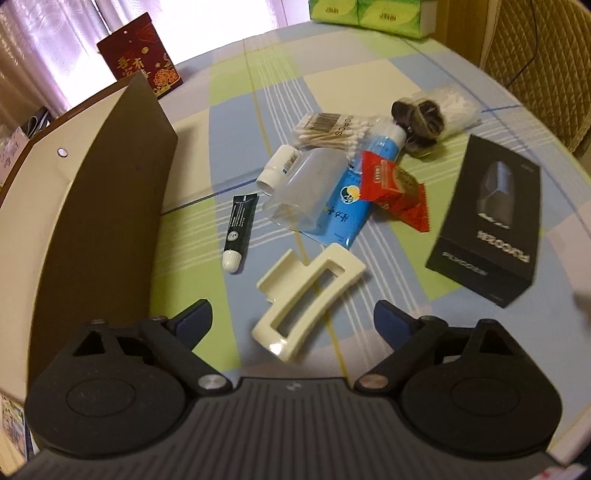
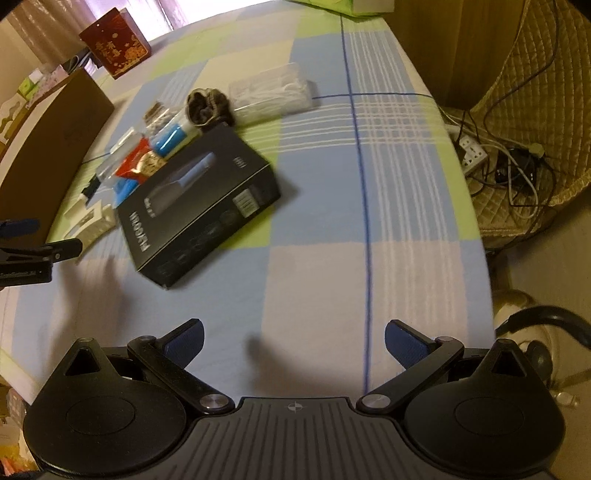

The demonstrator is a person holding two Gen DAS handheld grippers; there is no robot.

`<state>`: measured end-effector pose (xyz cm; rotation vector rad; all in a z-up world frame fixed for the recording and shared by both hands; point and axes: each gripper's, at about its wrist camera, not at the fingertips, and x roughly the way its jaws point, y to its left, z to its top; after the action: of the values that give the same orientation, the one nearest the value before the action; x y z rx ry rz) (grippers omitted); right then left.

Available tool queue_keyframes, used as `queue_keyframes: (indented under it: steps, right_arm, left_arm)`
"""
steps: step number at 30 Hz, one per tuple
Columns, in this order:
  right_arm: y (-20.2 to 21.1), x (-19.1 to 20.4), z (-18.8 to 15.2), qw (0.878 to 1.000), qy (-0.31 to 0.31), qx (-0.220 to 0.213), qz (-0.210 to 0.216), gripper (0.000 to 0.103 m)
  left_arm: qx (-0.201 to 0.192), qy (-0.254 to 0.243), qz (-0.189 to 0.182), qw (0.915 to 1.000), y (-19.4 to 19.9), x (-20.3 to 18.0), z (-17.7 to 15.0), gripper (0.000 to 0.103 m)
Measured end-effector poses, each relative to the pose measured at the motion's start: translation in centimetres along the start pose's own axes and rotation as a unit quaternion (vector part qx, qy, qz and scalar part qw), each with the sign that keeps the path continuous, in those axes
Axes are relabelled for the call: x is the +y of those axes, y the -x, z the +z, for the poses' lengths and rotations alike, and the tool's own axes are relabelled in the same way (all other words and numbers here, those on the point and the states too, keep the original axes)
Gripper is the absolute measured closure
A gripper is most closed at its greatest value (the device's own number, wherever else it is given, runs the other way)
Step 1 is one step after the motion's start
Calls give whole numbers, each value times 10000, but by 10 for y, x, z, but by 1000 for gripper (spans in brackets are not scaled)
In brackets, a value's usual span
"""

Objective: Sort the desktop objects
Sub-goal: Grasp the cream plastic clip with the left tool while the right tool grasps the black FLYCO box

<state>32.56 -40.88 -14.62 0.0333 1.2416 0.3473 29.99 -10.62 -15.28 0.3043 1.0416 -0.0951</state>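
A cream hair claw clip lies just ahead of my open left gripper, between its fingers' line but apart from them. Behind it sit a small black tube, a white bottle, a clear plastic cup, a blue tube, a red sachet, cotton swabs, a brown scrunchie and a black product box. My right gripper stands open over bare tablecloth, with the black box ahead to its left. The left gripper's fingertip shows at the left edge.
A brown open storage box stands at the left of the checked tablecloth. A red carton and green tissue packs stand at the back. A bag of swabs lies behind the scrunchie. Cables and a power strip lie beyond the table's right edge.
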Motion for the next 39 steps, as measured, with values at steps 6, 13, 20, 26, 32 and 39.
queue_keyframes:
  steps: [6,13,20,26,32,39]
  right_arm:
    - [-6,-12,7,9999,-154,75,7,2]
    - [-7,0,10,9996,-274,14,-49,2]
    - [1,29,3,9965,-733,-343,-211,2]
    - [10,65,2,9906,-1068,-834,-189,2]
    - [1,101,12,9869,-1166,-1079,-260,2]
    - [-30,127,42,9806,-1348,-1182,-794,2]
  left_arm:
    - [-93,-89,-41,9999,-12,5,4,17]
    - [-337,-499,-363,9975,-18,4,8,31]
    - [-389,-348,-701,9962,-18,15,1,59]
    - [97,203,-445,9988,-15,31,-8,66]
    - [369,626,-521,9960,-13,50,-16,67]
    - [521,623,-644,9946,-19,55,-18,66]
